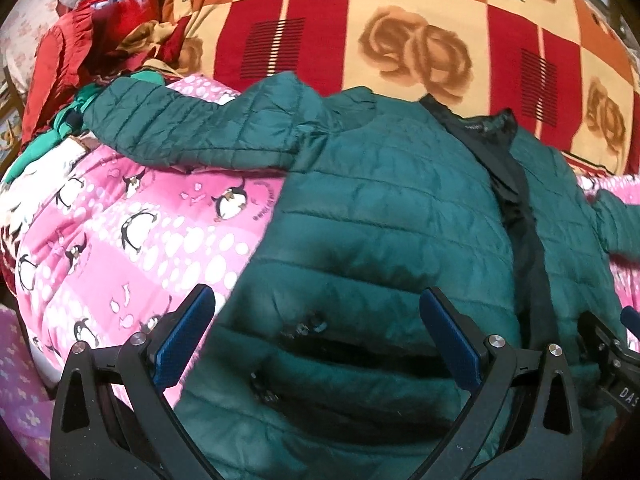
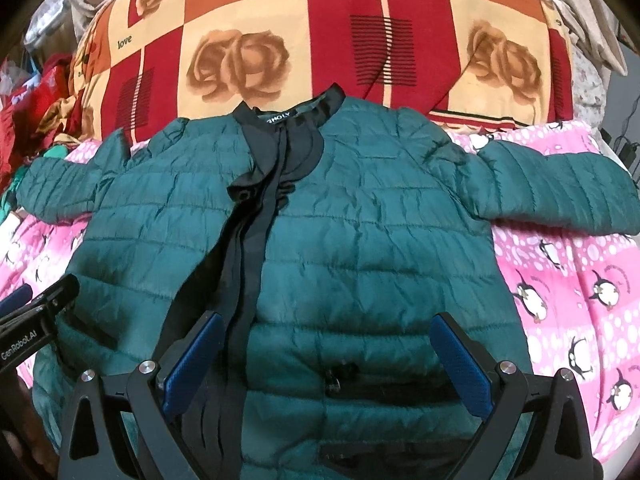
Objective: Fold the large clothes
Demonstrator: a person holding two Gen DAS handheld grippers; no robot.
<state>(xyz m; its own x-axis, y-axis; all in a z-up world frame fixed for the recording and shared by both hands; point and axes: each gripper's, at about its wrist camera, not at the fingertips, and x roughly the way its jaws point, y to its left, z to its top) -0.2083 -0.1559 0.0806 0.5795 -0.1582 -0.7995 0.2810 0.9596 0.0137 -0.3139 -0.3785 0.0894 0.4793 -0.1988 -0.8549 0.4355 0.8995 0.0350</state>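
jacket [image 2: 360,208]: green quilted, lies front-up and spread flat on the pink sheet [image 2: 568,272], collar far, hem near
jacket in left view [image 1: 380,208]: same jacket seen from its left side, body fills centre and right
placket [image 2: 256,216]: black strip down the front, collar to hem, a bit left of centre, rumpled near the collar
collar [image 2: 296,110]: black, far end, label text partly readable, touches the checked blanket [image 2: 340,40]
left sleeve [image 1: 192,132]: stretched out left over the pink sheet, cuff near the clothes pile [image 1: 100,40]
right sleeve [image 2: 560,188]: stretched out right, lies flat on the sheet
pocket zip [image 2: 340,376]: dark pull on the near right front panel, between the right claw's fingers in that view
left gripper [image 1: 316,312]: claw spread wide, blue pads apart, holds nothing, hovers over the near left hem area; contact with fabric cannot tell
right gripper [image 2: 326,338]: claw spread wide, blue pads apart, nothing clamped, over the near front just right of the placket; contact cannot tell
gripper spacing: side by side at the near hem, each shows at the edge of the other's view
pink sheet: penguin print, under the jacket, shows left and right of it
checked blanket: red, orange and cream squares, roses and "love" print, far side
clothes pile: red and green items, far left
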